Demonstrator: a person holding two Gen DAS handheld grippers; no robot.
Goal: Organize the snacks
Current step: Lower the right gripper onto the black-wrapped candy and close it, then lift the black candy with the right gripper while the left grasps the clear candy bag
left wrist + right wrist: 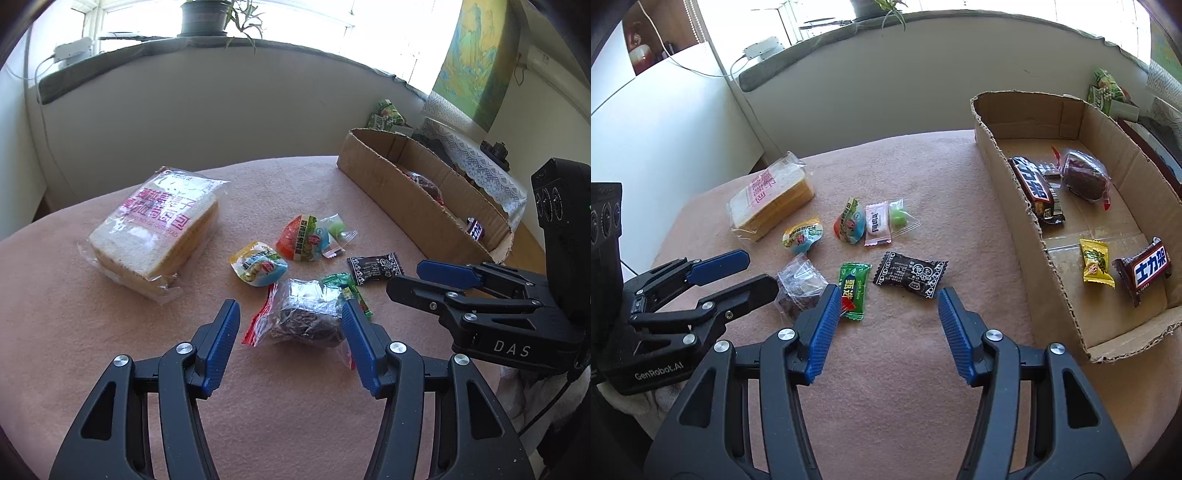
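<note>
My left tongs (pixel 290 314) apart, straddling the clear-wrapped dark cake (pixel 304 314), not pressing. Right tongs (pixel 886 299) apart over bare counter (pixel 886 387) near the black candy (pixel 910 275). Cardboard box (pixel 1008 210) at right edge.

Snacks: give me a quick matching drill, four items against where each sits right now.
1 bread loaf
2 yellow candy
3 black packet
4 clear date bag

a in the box
b between the left hand-held gripper's open fingers
c cloth's far left
d just ahead of the right hand-held gripper

Pairs: 1-c, 2-a, 3-d, 4-b
</note>
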